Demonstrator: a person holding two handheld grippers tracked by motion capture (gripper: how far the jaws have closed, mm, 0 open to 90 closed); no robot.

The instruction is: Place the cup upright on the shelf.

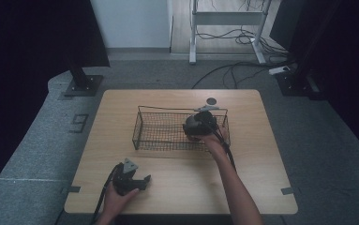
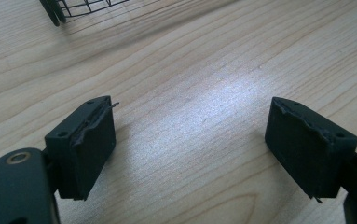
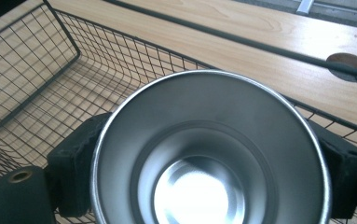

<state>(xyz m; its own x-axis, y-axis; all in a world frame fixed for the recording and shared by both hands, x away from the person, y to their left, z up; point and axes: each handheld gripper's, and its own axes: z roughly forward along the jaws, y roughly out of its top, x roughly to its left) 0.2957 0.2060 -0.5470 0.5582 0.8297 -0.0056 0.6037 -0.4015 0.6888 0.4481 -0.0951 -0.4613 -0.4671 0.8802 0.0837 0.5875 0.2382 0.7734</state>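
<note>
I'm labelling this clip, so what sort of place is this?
Probably a lab or recording studio, not a home: a lone wooden table on grey carpet, black curtains at both sides, loose cables across the floor and a metal equipment frame behind.

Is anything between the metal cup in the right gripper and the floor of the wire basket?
Nothing visible. The right gripper is shut on the metal cup inside the right end of the wire basket. The mesh floor that shows to the cup's left is bare; the patch directly beneath the cup is hidden. The left gripper rests open on the table.
</note>
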